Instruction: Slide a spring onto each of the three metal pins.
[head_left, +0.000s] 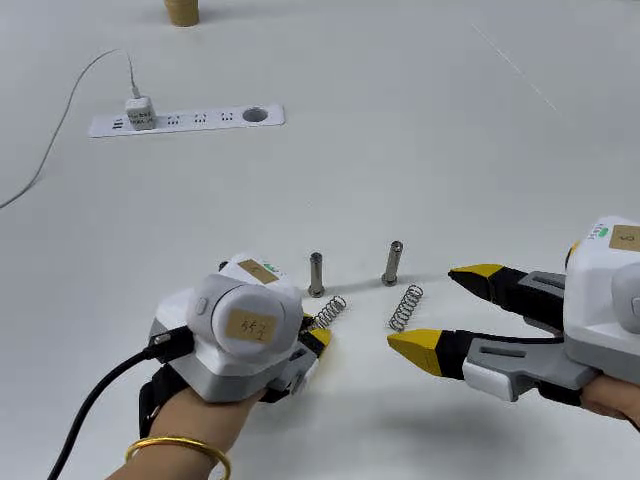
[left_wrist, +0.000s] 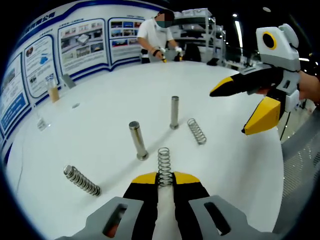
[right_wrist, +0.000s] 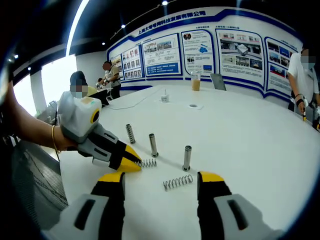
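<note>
Spring is clamped end-on between the closed yellow tips of the left gripper. That gripper is held low over the white table, entering from lower left and pointed at two upright pins. The near pin is seen just beyond the clamped coil. The far pin stands beside it, apart. Flat on the table lies a second spring, near the far pin's base and just off the tips of the right gripper. The right gripper is held in from the right, pointed left, jaws spread wide, nothing gripped. In the left gripper view a third spring lies off to the left. A gold bangle is worn on the left wrist.
</note>
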